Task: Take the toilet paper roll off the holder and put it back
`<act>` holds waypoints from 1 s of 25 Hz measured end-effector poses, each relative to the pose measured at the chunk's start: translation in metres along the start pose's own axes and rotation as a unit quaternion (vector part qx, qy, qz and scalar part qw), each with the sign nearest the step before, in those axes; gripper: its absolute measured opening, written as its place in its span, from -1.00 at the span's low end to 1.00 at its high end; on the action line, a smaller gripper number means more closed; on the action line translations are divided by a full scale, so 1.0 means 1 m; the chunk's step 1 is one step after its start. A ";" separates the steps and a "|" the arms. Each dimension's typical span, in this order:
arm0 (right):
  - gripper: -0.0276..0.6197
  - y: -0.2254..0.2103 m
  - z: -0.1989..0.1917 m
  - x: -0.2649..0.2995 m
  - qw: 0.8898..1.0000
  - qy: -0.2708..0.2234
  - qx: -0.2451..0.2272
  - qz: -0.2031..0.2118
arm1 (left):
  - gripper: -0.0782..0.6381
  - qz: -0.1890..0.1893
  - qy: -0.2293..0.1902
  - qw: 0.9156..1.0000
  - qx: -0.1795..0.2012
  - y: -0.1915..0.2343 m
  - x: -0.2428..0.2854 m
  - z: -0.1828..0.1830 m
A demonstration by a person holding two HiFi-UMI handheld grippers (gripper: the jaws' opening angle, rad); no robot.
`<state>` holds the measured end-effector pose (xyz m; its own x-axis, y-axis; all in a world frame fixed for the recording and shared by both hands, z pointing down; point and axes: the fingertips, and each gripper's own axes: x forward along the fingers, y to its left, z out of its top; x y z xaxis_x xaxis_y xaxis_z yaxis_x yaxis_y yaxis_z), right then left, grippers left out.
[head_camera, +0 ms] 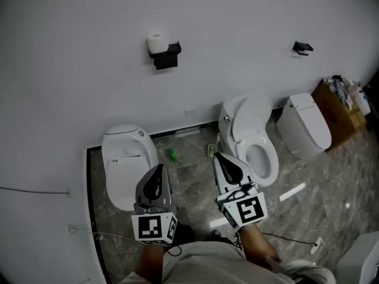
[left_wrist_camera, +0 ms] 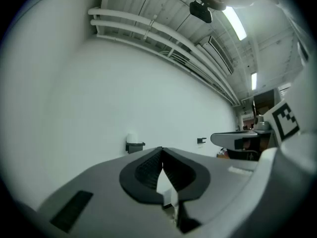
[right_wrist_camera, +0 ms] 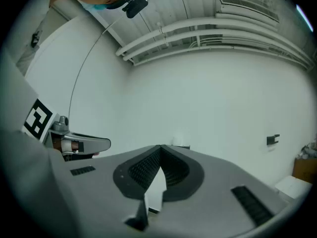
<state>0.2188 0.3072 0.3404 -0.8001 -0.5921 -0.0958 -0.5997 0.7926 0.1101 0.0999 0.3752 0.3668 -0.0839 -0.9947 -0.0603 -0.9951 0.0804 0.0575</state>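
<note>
Toilet paper roll [head_camera: 156, 42] stands upright on the black holder [head_camera: 166, 57], fixed to the white wall [head_camera: 71, 70], well away from its floor edge. Left gripper [head_camera: 157, 171] and right gripper [head_camera: 222, 160] are held level, jaws together on nothing, well apart from the holder. Judged not begun: approach, lift-off and putting back all remain.

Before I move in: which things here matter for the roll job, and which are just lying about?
Job: toilet paper roll; black holder under it; left gripper and right gripper, both shut and empty.
Lying about: empty wall bracket; toilets; cardboard box; green item on floor.
</note>
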 end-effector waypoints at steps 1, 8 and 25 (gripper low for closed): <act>-0.91 0.006 0.000 0.006 1.000 0.001 0.001 0.001 | -0.76 -0.003 0.000 1.000 0.001 0.008 0.000 0.002; -0.91 0.042 -0.004 0.049 0.999 0.016 0.026 -0.024 | -0.76 -0.026 0.001 1.000 0.003 0.060 0.003 0.012; -0.90 0.010 -0.054 0.155 0.998 0.047 0.025 -0.019 | -0.76 -0.045 0.039 0.998 -0.022 0.119 0.092 -0.034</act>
<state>0.0885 0.2157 0.3799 -0.7760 -0.6307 -0.0062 -0.6299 0.7745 0.0583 -0.0246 0.2909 0.4020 0.0122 -0.9999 0.0098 -0.9950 -0.0111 0.0993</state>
